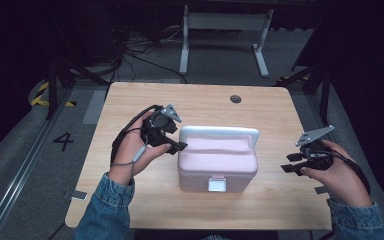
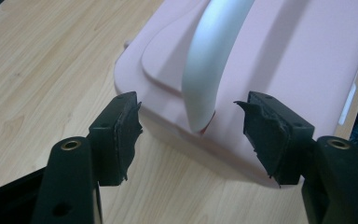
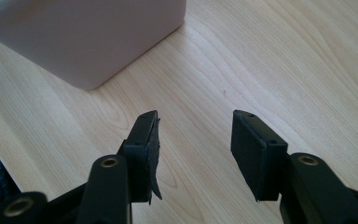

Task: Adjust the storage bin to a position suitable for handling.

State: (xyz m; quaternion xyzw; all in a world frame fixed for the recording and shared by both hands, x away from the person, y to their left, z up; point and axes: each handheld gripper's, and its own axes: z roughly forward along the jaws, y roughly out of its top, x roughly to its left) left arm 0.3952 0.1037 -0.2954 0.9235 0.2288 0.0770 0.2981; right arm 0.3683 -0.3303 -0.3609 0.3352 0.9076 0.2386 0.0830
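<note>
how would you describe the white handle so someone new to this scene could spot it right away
Start at the light wooden table and find the pink box in its middle, between the person's two hands. The handle is the pale bar along the box's top, its near end in front of the open left tongs. Unlike the small white latch on the front, it is long and curved.

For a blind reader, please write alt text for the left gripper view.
The left gripper, jaws open and empty, points at the end of a pink box where its white handle joins the lid. The box stands on a light wooden table.
</note>
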